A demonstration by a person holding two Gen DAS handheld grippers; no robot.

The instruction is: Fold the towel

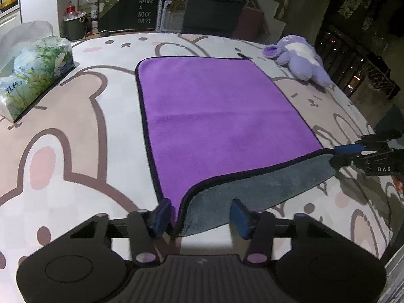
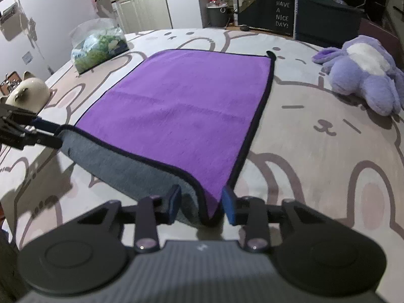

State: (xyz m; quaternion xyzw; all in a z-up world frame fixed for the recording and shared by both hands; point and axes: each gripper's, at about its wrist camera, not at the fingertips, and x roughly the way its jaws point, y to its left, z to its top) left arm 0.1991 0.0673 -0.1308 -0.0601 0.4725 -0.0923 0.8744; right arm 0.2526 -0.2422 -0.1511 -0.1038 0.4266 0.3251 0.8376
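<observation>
Left wrist view: purple towel (image 1: 217, 116) lies mostly flat at frame centre on the bear-print tabletop (image 1: 75, 151). Its near edge is lifted and curled, showing the grey underside (image 1: 252, 189) in the lower centre. Left hand-held gripper (image 1: 199, 213) is at bottom centre, jaws spread, with the near-left towel corner hanging between them beside the left pad; grip not closed on it. Right hand-held gripper (image 1: 335, 156) enters at the right edge, pinching the near-right corner. Tissue pack (image 1: 38, 75) sits at upper left, plush toy (image 1: 300, 60) at upper right, both clear of the towel.

Right wrist view: right hand-held gripper (image 2: 202, 205) at bottom centre; the corner sits between the pads, and from here I cannot tell how firmly they bear on it. Left hand-held gripper (image 2: 48, 133) is at the left edge, meeting the other near corner.

Judgement: both corners of 1 edge are taken so that edge rises evenly for the first fold. The towel looks nearly square; its slightly longer axis runs from frame bottom toward the top, and the raised edge lies crosswise, so the fold would travel toward the far edge.
</observation>
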